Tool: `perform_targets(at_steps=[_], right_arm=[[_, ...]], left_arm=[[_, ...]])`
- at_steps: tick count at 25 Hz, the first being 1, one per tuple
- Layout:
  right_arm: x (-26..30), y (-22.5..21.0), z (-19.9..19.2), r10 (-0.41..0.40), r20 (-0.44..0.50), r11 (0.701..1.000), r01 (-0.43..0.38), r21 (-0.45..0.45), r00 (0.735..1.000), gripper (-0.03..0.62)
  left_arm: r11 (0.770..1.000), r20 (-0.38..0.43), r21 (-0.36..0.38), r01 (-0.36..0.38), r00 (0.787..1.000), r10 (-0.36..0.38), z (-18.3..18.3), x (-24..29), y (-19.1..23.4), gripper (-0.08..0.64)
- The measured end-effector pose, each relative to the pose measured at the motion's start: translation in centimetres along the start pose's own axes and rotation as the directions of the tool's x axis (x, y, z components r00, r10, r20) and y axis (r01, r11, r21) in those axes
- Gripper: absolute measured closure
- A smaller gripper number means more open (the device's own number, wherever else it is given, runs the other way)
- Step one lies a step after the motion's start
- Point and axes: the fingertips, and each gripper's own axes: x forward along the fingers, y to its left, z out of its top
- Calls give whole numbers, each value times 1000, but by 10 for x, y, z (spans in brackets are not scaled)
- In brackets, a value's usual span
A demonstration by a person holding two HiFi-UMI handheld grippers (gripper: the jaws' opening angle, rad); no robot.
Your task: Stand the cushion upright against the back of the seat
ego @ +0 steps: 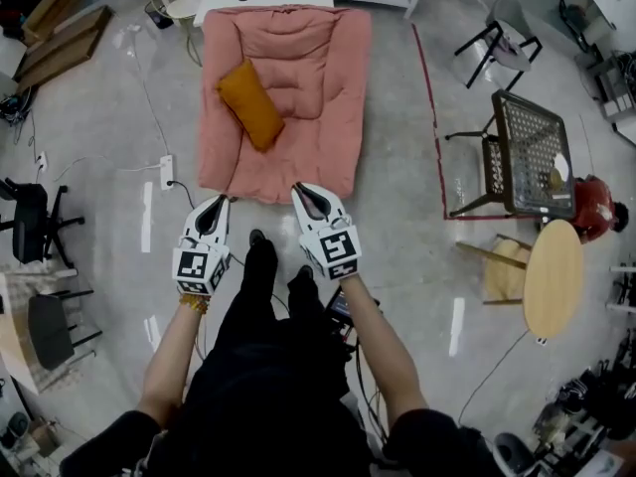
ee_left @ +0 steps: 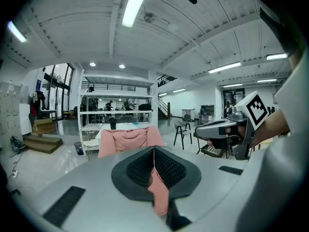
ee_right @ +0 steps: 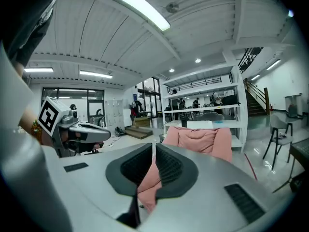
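The person is dressed in black: short sleeves (ego: pixel 121 433), trousers (ego: pixel 260 318) and shoes (ego: pixel 258 239). A yellow band (ego: pixel 193 303) circles the left wrist. The left tool (ego: pixel 220 202) and right tool (ego: pixel 298 190) are pale grey shells with black ribbed pads (ee_left: pixel 169 167). Each carries a white cube (ego: pixel 202 267) printed with black square markers.

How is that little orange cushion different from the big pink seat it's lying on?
The orange cushion is small and oblong; the pink seat is far larger. The cushion looks smooth, the seat quilted. The cushion lies askew on the seat's left part, while the seat sits square to the head view. Both look soft and padded.
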Motion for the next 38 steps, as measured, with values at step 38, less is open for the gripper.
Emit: perform_targets(at_steps=[38], right_arm=[[445, -161, -232, 82, -288, 993, -103, -59, 954, 382]], left_arm=[[981, -136, -184, 52, 988, -78, -193, 295, 174, 546]])
